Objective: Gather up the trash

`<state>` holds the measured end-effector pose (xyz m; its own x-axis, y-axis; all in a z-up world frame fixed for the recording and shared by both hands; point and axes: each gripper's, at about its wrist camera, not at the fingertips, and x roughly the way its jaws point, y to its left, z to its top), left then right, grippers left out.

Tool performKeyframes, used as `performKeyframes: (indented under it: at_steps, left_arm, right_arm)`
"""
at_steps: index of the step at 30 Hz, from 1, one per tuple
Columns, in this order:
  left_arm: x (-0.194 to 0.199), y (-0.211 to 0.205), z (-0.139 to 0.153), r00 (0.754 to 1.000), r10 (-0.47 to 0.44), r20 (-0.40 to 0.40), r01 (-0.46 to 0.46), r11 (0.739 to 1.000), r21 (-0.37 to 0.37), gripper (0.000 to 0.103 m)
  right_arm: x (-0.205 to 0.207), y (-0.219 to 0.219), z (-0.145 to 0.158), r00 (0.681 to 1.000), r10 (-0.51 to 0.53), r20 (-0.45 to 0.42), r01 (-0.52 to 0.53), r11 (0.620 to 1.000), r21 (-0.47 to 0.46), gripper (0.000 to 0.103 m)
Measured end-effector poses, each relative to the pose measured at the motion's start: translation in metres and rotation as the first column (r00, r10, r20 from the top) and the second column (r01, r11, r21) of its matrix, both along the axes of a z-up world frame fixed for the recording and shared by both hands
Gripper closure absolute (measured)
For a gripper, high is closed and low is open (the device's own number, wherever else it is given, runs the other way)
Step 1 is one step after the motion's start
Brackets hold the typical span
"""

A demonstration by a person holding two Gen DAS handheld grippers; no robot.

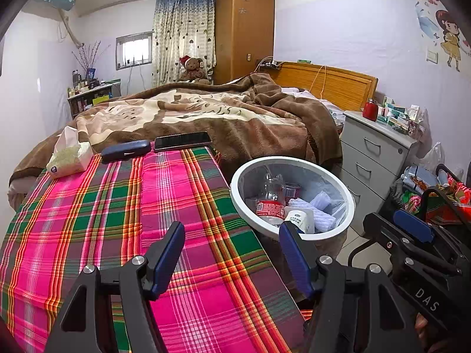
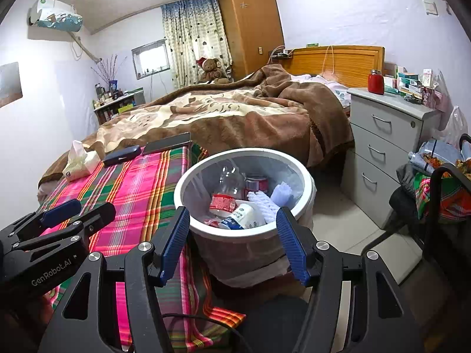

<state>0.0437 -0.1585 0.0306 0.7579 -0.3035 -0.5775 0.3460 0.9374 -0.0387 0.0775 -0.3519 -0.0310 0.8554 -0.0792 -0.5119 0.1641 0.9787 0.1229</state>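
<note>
Hovering with jaws apart and nothing between them, the left gripper (image 1: 232,253) sits over the plaid cloth (image 1: 117,220), the right gripper (image 2: 232,241) just before the trash bin (image 2: 188,182). Bottle (image 2: 226,197) and wrappers already lie inside. Risk: mistaking the tissue pack (image 1: 69,158) or phone (image 1: 182,140) for rubbish.

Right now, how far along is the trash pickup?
Done: the bin already holds a clear plastic bottle, a red can, a white milk bottle and foam wrap. In hand: nothing; both left tongs and right tongs are open. Left: only a tissue pack, case and phone on the plaid cloth, no obvious trash.
</note>
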Motion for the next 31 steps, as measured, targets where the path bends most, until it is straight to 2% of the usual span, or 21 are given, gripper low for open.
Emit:
performKeyframes:
  at_steps: [31]
  left_arm:
    - [-0.002,0.001,0.0,1.0,0.001,-0.014,-0.001,1.0,-0.014,0.037]
  right_arm:
    - [-0.002,0.012,0.001,1.0,0.004,-0.005,-0.004,1.0,-0.003,0.04]
